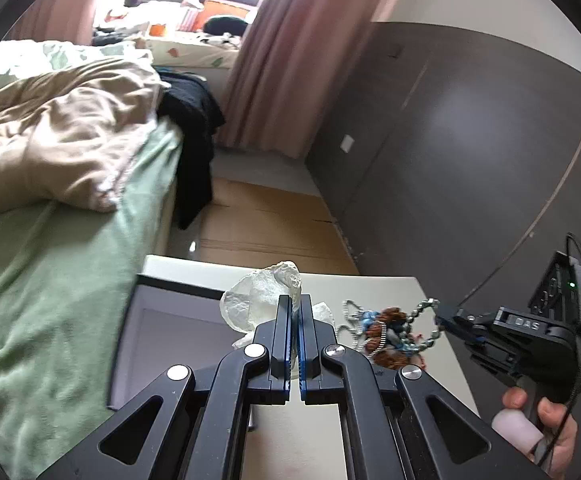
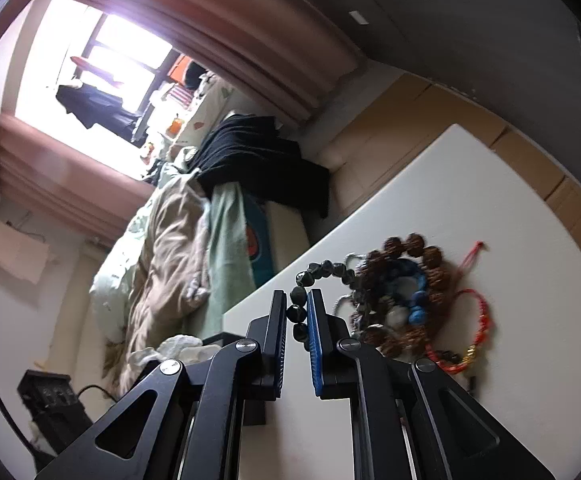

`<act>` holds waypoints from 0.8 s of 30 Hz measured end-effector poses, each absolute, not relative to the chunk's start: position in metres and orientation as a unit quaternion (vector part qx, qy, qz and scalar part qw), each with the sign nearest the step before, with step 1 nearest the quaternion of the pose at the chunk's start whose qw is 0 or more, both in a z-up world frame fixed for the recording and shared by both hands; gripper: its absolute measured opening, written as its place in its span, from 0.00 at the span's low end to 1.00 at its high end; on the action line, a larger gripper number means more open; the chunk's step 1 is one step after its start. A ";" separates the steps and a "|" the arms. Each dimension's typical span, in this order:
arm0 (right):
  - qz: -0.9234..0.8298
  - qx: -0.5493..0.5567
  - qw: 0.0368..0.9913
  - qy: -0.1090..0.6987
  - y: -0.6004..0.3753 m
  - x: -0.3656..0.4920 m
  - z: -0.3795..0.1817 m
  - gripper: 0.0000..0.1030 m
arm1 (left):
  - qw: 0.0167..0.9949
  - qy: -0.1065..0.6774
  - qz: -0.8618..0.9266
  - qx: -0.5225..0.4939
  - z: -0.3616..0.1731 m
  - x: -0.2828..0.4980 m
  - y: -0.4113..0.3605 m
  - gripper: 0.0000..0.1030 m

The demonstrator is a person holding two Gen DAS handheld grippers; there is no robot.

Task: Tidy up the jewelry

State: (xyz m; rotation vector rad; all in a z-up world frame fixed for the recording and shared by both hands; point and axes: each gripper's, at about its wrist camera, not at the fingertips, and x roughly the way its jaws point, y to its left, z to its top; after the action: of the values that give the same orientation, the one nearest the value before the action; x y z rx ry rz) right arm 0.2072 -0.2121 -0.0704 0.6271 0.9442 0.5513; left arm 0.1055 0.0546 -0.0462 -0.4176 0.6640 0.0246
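Note:
My left gripper (image 1: pixel 295 300) is shut on a crumpled clear plastic bag (image 1: pixel 262 294) and holds it above the white table (image 1: pixel 394 284). My right gripper (image 2: pixel 297 304) is shut on a dark bead bracelet (image 2: pixel 322 272); in the left wrist view it (image 1: pixel 444 316) pinches the silvery bead string (image 1: pixel 424 308). The bracelet's loop rises from a jewelry pile (image 2: pixel 402 300) with a brown seed-bead bracelet (image 2: pixel 430 256), blue beads (image 2: pixel 418 312) and a red cord bracelet (image 2: pixel 482 312). The pile also shows in the left wrist view (image 1: pixel 386 328).
An open white box (image 1: pixel 170 320) with a dark rim sits at the table's left. A bed (image 1: pixel 50 280) with green sheet and beige duvet lies left of the table. A dark wardrobe wall (image 1: pixel 470 140) stands to the right. Cardboard (image 1: pixel 266 220) covers the floor beyond.

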 end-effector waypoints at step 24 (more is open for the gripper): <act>0.384 0.267 0.767 0.440 -0.115 0.175 -0.067 0.12 | 0.914 0.280 0.121 -0.267 -0.034 0.075 0.124 0.85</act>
State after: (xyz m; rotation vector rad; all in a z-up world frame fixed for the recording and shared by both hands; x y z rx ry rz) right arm 0.1746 -0.1146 -0.0675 0.5790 0.9556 0.8331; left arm 0.0752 0.1241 -0.0341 -0.5498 0.5759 0.2499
